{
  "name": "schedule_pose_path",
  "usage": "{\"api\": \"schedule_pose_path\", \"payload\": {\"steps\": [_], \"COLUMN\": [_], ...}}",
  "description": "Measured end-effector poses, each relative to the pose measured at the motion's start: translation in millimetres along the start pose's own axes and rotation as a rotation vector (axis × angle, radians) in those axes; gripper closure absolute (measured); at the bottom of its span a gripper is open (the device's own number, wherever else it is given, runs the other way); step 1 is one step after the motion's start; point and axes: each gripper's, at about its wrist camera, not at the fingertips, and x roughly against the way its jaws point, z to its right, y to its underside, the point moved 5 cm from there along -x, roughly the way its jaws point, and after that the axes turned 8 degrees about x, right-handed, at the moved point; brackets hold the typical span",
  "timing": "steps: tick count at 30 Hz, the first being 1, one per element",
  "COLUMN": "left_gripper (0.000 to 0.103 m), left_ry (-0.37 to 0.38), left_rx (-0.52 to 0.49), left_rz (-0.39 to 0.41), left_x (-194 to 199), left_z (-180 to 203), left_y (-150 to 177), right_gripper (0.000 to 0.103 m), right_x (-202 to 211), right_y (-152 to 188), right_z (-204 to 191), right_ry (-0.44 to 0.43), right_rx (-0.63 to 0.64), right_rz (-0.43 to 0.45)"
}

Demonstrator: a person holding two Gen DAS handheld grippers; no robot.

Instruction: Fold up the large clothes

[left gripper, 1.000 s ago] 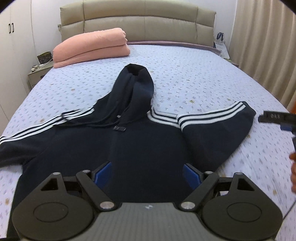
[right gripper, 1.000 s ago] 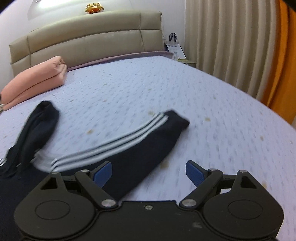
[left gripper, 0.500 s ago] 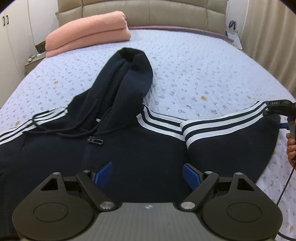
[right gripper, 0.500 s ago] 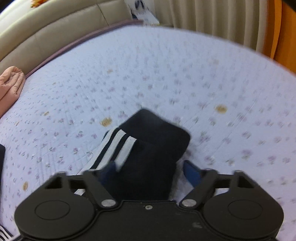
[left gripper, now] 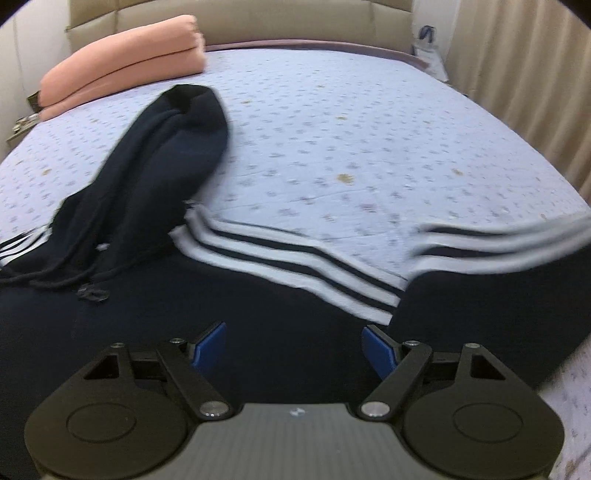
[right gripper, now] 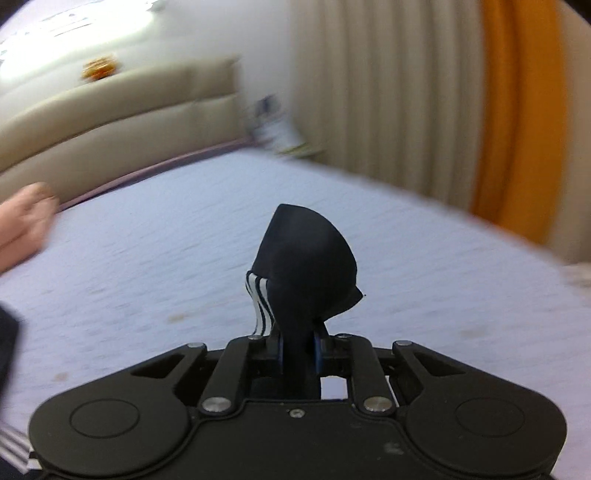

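Half a second ago the right gripper [right gripper: 298,345] was just nosing over the sleeve cuff [right gripper: 308,258] with its fingers spread; now it's pinched shut on that cuff and lifted, with the dark fabric bunched up between the blue pads and a bit of the white striping poking out on the left side. Background in the right wrist view is all smeared, so I'd guess it's swinging fast. Left gripper [left gripper: 295,345] hasn't grabbed anything, its fingers are wide apart with nothing between them, hovering low over the chest of the navy hoodie [left gripper: 221,314], and it has pushed in closer than before, since the garment fills way more of its view. The hoodie itself is spread flat on the lilac bedspread [left gripper: 351,129], hood [left gripper: 177,147] flopped up toward the headboard [left gripper: 258,14], and the striped right sleeve [left gripper: 498,266] looks blurred at the far right edge, which fits with it being pulled up off the bed. A folded pink blanket [left gripper: 122,85] sits up by the headboard, well out of the way. So the sleeve fold looks underway: my read is the next bit is carrying that cuff across the body and laying it down flat without dragging the torso along.
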Motion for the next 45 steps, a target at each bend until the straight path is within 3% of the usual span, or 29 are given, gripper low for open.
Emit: {"api": "schedule_pose_path", "payload": {"steps": [4,5,7,9,13,17,21,28,33,37,39,41,43,45], "left_gripper": [0.021,0.015,0.008,0.008,0.028,0.027,0.028,0.028,0.027,0.027,0.027,0.027,0.028,0.028], "left_ry": [-0.014,-0.045,-0.080,-0.072,-0.023,0.012,0.071,0.017,-0.065,-0.127,-0.153,-0.175,-0.188,-0.186], "left_rx": [-0.073,-0.092,-0.106,-0.091,-0.026,0.031,0.099,0.218,0.258,0.299,0.321,0.343,0.356,0.358], "left_rz": [-0.042,-0.044,0.028,0.028,0.013,0.060,0.009,0.047,0.074,0.087,0.092,0.085,0.076,0.060], "left_x": [-32,-41,-43,-43,-25,17,55,127,167,188,194,194,189,184], "left_z": [32,37,42,40,19,-21,-76,-209,-303,-371,-400,-428,-445,-456], "left_y": [13,18,21,19,13,7,4,9,12,18,22,27,33,38], "right_gripper": [0.086,0.086,0.086,0.086,0.086,0.086,0.086,0.086,0.086,0.085,0.075,0.016,0.016,0.016], "right_x": [-4,-10,-25,-34,-17,24,80,184,240,276,282,281,283,291], "right_y": [42,53,76,92,80,54,26,7,20,53,77,111,142,158], "right_z": [41,43,43,45,30,-2,-65,-230,-368,-477,-526,-568,-588,-586], "right_ry": [0.081,0.090,0.107,0.119,0.083,0.012,-0.088,-0.320,-0.530,-0.659,-0.709,-0.811,-0.886,-0.880], "right_rx": [-0.019,-0.016,-0.026,-0.056,-0.081,-0.059,0.002,0.127,0.185,0.260,0.307,0.372,0.448,0.516], "right_rz": [-0.156,-0.189,-0.251,-0.291,-0.243,-0.152,-0.049,0.076,0.085,0.080,0.039,-0.085,-0.169,-0.178]}}
